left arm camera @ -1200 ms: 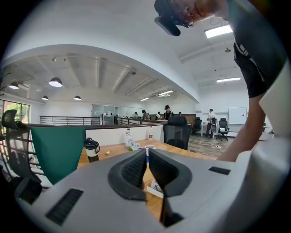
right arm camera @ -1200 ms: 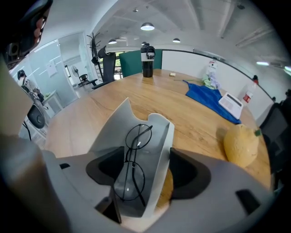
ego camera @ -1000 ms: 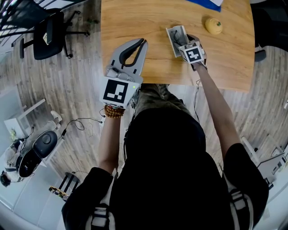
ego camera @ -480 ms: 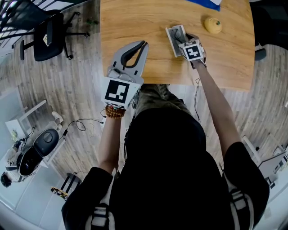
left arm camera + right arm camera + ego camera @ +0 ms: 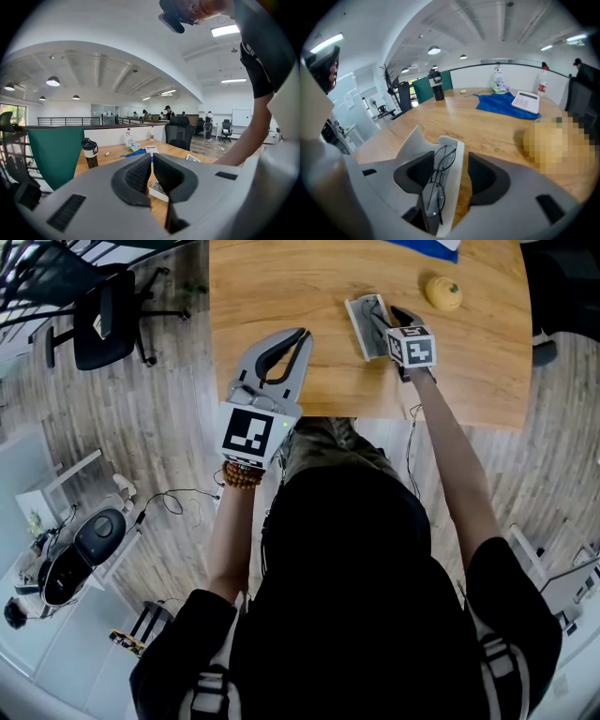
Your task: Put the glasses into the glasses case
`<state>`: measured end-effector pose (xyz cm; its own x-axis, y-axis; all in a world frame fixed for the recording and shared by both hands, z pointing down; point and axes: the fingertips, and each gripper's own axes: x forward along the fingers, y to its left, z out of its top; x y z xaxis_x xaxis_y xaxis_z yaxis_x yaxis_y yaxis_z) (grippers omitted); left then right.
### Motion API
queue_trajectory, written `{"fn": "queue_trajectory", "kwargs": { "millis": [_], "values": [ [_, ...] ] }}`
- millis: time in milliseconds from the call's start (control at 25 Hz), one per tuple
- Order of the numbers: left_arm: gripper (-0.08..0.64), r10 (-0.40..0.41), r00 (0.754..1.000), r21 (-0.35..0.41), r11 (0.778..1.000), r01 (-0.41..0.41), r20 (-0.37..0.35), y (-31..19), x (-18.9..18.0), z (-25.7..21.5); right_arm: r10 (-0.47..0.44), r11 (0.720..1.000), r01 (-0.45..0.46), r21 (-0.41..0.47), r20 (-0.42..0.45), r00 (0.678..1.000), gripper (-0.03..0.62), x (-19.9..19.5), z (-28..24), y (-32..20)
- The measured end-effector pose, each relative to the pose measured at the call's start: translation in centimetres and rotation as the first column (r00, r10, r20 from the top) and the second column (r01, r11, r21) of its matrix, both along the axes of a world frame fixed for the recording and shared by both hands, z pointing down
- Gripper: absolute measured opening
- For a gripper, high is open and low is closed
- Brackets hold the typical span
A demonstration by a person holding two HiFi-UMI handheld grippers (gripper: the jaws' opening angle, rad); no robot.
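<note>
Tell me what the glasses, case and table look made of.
Glasses: thin dark wire rims, likely metal, with clear glossy lenses.
Case: matte pale grey shell, probably plastic or covered card; the look leaves it open.
Table: warm grain lines, wood or wood-look laminate, satin.

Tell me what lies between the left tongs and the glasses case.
Only bare wooden table. The head view shows the left tongs and the glasses case standing apart.
</note>
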<state>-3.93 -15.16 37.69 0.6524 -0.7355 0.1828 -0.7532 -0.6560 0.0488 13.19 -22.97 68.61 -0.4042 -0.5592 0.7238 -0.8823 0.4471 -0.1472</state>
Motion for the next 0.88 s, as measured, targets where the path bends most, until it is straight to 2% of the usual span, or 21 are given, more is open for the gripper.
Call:
{"fn": "queue_trajectory", "kwargs": {
  "millis": [80, 160, 280, 360, 440, 520, 560, 640, 760, 880],
  "values": [
    [0.032, 0.0, 1.0, 0.0, 1.0, 0.0, -0.001, 0.0, 0.0, -0.1, 0.036, 0.999, -0.036, 0.018, -0.007, 0.999, 0.237, 1.3, -0.1, -1.0],
    [0.032, -0.001, 1.0, -0.003, 1.0, 0.001, 0.001, -0.1, -0.1, 0.1, 0.049, 0.999, -0.049, -0.006, -0.02, 0.999, 0.249, 2.0, 0.2, -1.8],
    [0.032, 0.001, 1.0, -0.014, 1.0, -0.001, 0.008, -0.3, 0.1, 0.4, 0.011, 0.999, -0.012, -0.043, -0.027, 1.0, 0.262, 1.5, 1.0, -2.3],
    [0.032, 0.004, 1.0, -0.016, 1.0, -0.004, 0.012, -0.5, 0.2, 0.5, -0.02, 0.999, 0.018, -0.034, -0.063, 0.998, 0.261, 1.2, 1.4, -2.4],
    [0.032, 0.005, 1.0, -0.014, 1.0, -0.005, 0.016, -0.7, 0.4, 0.4, 0.005, 1.0, -0.005, -0.002, -0.079, 0.997, 0.26, 1.5, 1.0, -2.7],
    [0.032, 0.002, 1.0, -0.015, 1.0, -0.002, 0.012, -0.9, 0.3, 0.2, 0.048, 0.999, -0.048, 0.012, -0.045, 0.998, 0.267, 1.7, 0.1, -2.8],
    [0.032, 0.0, 1.0, -0.016, 1.0, 0.001, 0.01, -1.0, 0.2, 0.2, 0.052, 0.999, -0.052, -0.004, -0.015, 0.999, 0.291, 1.1, -0.4, -2.5],
    [0.032, -0.002, 1.0, -0.018, 1.0, 0.003, 0.011, -1.1, 0.1, 0.4, 0.007, 0.999, -0.006, -0.047, 0.013, 1.0, 0.365, -0.6, -0.8, -1.6],
    [0.032, 0.004, 1.0, -0.014, 1.0, -0.004, 0.012, -1.3, 0.7, 0.4, -0.08, 0.993, 0.079, -0.089, -0.011, 0.997, 0.371, -1.9, 1.0, -0.4],
    [0.032, 0.012, 1.0, -0.011, 1.0, -0.011, 0.022, -1.3, 0.8, 0.3, -0.109, 0.988, 0.102, -0.119, -0.057, 0.992, 0.367, -1.8, 2.4, 0.3]
  ]
}}
